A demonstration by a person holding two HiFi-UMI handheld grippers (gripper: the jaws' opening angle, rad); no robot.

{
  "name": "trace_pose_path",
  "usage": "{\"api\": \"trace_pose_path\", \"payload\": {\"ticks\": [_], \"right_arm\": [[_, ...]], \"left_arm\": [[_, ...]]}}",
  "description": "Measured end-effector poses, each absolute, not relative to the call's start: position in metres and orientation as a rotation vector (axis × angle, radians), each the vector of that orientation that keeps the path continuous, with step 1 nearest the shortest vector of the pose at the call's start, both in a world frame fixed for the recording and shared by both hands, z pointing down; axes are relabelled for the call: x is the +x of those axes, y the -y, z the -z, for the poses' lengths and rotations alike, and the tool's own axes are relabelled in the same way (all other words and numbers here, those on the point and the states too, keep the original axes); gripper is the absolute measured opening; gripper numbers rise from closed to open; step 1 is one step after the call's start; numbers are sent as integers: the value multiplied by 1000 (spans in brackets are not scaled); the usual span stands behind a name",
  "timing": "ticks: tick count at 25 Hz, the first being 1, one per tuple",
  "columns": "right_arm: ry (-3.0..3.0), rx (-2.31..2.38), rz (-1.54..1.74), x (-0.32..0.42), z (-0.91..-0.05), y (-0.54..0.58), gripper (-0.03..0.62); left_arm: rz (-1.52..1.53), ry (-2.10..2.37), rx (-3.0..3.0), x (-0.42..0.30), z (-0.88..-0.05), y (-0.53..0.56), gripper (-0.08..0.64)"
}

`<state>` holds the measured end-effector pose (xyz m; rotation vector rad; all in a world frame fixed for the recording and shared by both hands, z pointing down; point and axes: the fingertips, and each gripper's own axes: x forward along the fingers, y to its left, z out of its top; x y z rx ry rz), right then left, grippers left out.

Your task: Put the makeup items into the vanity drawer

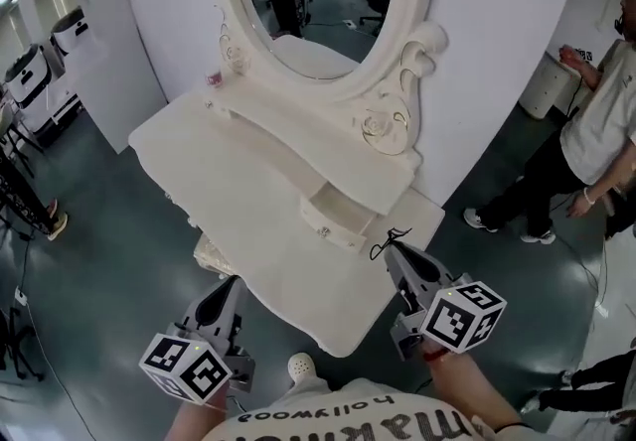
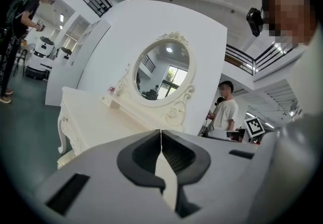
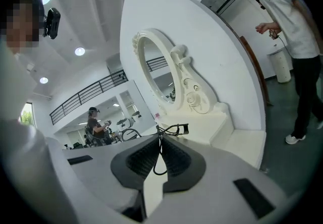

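While hovering at the head view's lower right, right gripper (image 1: pixel 390 250): is squeezing its jaws shut on a black eyelash curler (image 1: pixel 387 238), which is sticking out past the tips.
Eyelash curler: is hanging over the vanity's (image 1: pixel 293 275) right front edge, just right of the vanity drawer (image 1: pixel 336 228).
Vanity drawer: is standing pulled open at frame centre.
Left gripper (image 1: pixel 230 282): is hovering lower left, jaws pressing together on nothing.

Bright, even indoor light came from round ceiling lamps (image 3: pixel 79 51), the white vanity (image 1: pixel 298 270) looked pale with only soft shadows, and both gripper views curved strongly toward dark round edges, their near foreground blurred.
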<state>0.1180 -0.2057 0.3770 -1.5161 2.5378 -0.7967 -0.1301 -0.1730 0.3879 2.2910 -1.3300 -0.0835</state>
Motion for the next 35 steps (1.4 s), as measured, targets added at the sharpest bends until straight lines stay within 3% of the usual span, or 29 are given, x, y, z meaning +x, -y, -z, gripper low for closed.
{"api": "trace_pose_path", "payload": {"ticks": [11,35], "right_arm": [[-2478,-1605,864,87,-395,260,37],[-2390,-1409,1550,52,-469,327,37]], "left_arm": [[106,1250,2348,-167,-385,236,12],[173,1326,2257,-188,-397,261,12]]}}
